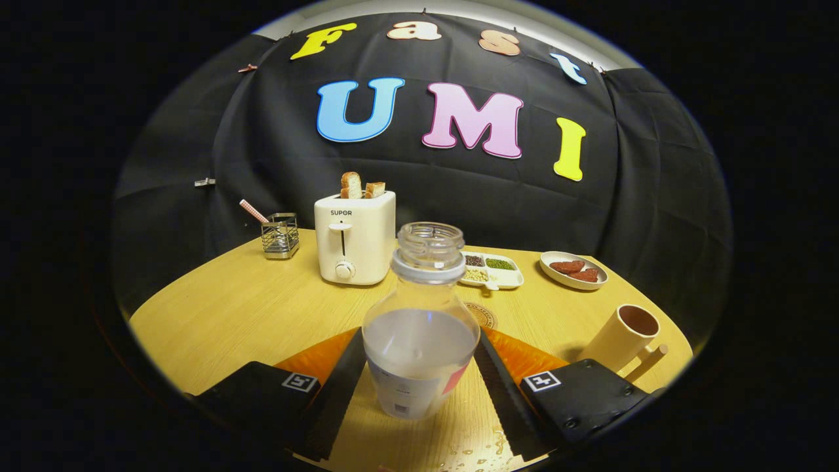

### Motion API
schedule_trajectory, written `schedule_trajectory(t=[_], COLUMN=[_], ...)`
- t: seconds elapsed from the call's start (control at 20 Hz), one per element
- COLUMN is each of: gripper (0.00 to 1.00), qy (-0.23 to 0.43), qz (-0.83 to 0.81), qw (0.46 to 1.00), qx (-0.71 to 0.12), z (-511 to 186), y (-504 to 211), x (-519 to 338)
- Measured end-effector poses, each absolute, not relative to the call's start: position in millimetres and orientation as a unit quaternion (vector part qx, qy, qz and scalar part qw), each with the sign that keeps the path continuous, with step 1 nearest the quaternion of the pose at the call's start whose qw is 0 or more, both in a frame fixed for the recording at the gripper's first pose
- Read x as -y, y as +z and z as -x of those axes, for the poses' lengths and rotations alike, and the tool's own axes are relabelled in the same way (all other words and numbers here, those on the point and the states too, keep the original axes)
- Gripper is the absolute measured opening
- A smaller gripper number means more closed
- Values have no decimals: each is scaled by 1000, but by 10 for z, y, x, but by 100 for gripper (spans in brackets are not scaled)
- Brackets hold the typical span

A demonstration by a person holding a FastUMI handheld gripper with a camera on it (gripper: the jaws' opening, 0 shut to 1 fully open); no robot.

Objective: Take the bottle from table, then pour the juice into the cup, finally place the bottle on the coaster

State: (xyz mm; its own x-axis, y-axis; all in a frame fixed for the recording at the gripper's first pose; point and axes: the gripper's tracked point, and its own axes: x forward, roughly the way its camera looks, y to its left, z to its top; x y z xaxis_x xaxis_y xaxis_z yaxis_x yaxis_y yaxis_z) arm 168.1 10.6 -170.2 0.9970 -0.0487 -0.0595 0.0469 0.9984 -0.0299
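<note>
On the wooden table [216,314], going from the left, a small wire holder [280,235] stands with a checked stick leaning out of it, and next to it sits a pale toaster [354,237] with two slices of bread [360,186] sticking up from its slots. Just ahead of the gripper [419,387], between its two fingers [337,387], stands the clear bottle [421,328], upright, uncapped, and partly filled with a cloudy whitish juice. Both fingers lie close along the bottle's lower sides and seem to touch it, though I cannot tell whether they truly press on it. Behind the bottle a round coaster [484,315] peeks out, partly hidden. Farther back lies a white divided tray [493,269] holding small heaps of seeds or beans, and to its right a shallow dish [573,269] with reddish pieces. Nearer, beside the right finger, a cream cup [621,335] with a handle stands on the table. Some drops of liquid [482,452] lie on the wood between the fingers.
</note>
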Motion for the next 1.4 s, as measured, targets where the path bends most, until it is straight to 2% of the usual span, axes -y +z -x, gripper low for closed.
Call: schedule_trajectory(t=[0.15,0.2,0.25,0.65,1.1,1.4], gripper=[96,93,84,74,71,71], qy=[-27,-23,-18,5,26,48], qz=[24,24,20,-39,-119,-264], qw=[999,999,999,999,992,962], qx=[-33,-35,-31,-34,-37,-39], z=[-1739,-1750,-1724,-1723,-1577,-1529], y=[-1766,-1775,-1760,-1719,-1396,-980], x=[-91,-102,-138,-42,103,171])
